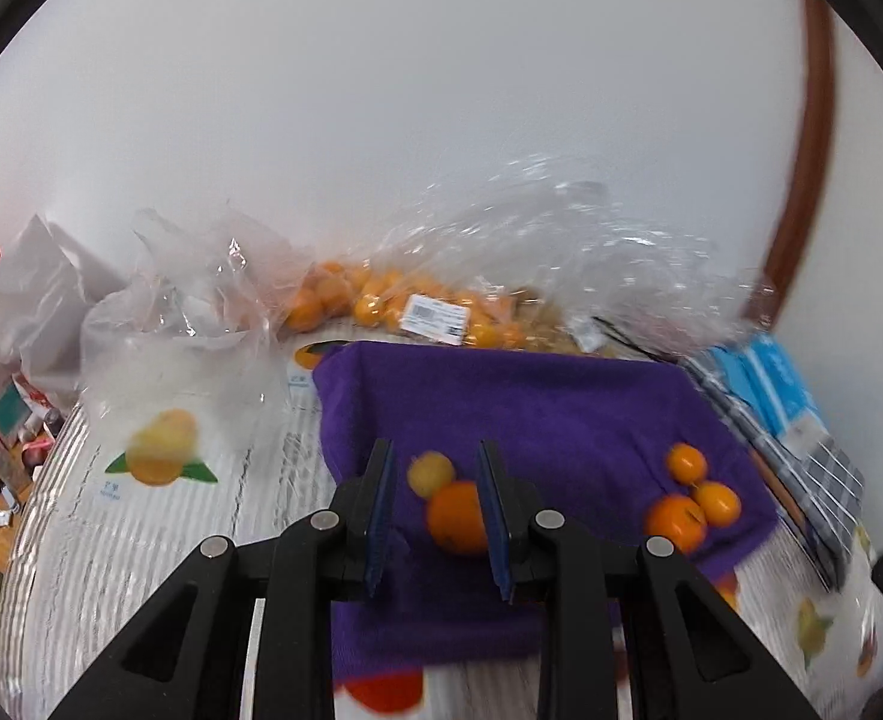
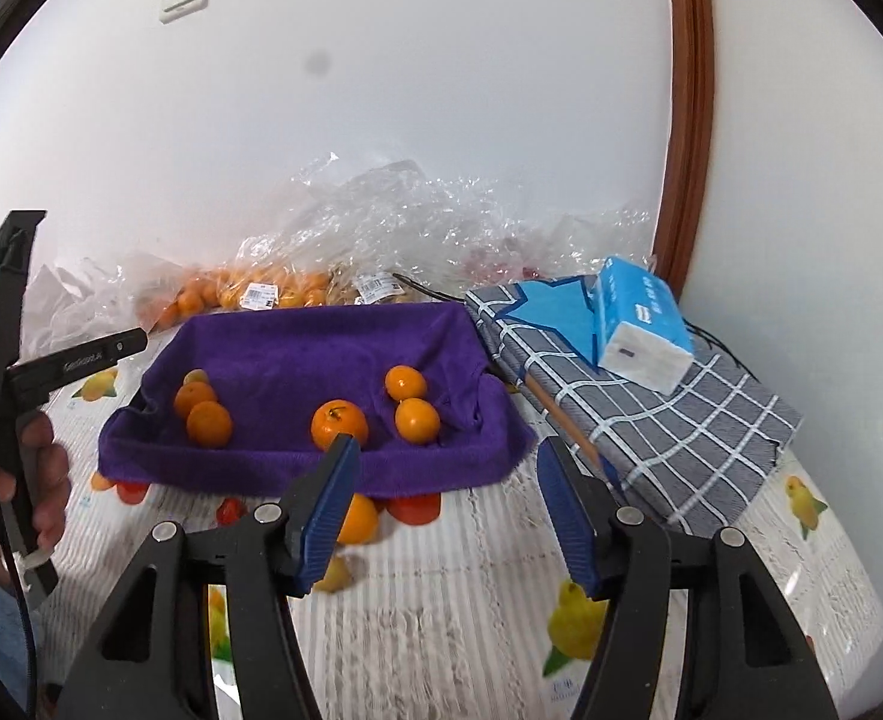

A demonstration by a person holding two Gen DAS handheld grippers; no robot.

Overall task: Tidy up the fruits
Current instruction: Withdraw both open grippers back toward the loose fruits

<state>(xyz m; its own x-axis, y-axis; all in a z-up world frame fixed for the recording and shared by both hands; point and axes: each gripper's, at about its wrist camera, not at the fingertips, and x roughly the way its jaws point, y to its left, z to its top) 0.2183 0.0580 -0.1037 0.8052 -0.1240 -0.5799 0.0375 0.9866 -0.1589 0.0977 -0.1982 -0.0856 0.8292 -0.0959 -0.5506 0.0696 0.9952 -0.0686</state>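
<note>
A: Left gripper (image 1: 435,516) hangs wide open, nothing held; an orange (image 1: 456,517) lies between its fingers on the purple towel (image 1: 561,408). Looks like picking time: drop, squeeze gently.

B: Right gripper (image 2: 447,498) also open and empty, short of the towel. Bag labels too blurry to read.

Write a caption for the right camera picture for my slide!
Open right gripper faces a purple cloth holding oranges.
</note>
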